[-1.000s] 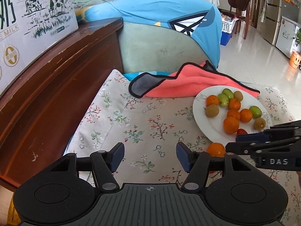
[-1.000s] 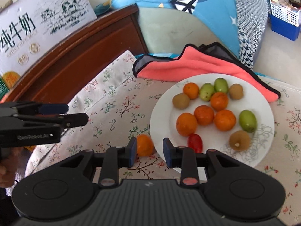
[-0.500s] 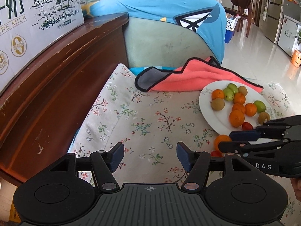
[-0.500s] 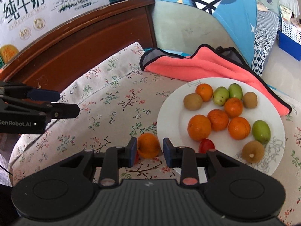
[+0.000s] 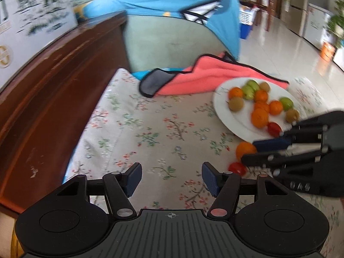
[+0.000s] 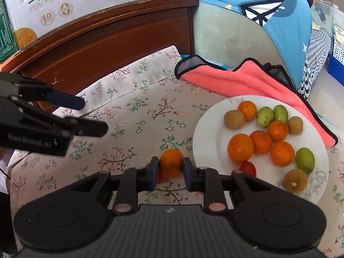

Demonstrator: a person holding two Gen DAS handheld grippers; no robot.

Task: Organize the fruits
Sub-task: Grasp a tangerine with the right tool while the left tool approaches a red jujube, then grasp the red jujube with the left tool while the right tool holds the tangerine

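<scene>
Lettering on the milk carton [image 6: 71,2] read "SKIM PURE MILK" and "8.0". We had our right gripper [image 6: 171,167] just closing, clenched on the loose orange [image 6: 171,165] beside the white plate [image 6: 206,142]; our left gripper [image 5: 171,178], marked "GenRobot.AI", stood released over the floral cloth [image 5: 150,129].

Daylight, bright and even in both views. Glare whitens the tiled floor [image 5: 286,49] in the upper right of the left wrist frame. Motion blur smears that whole frame; the print on the milk carton [image 5: 32,17] at upper left is unreadable. The right wrist frame is sharper, its carton lettering legible. Fisheye curvature bends edges; corners vignette black. Shadows are soft under the fruit on the white plate [image 6: 206,148].
</scene>
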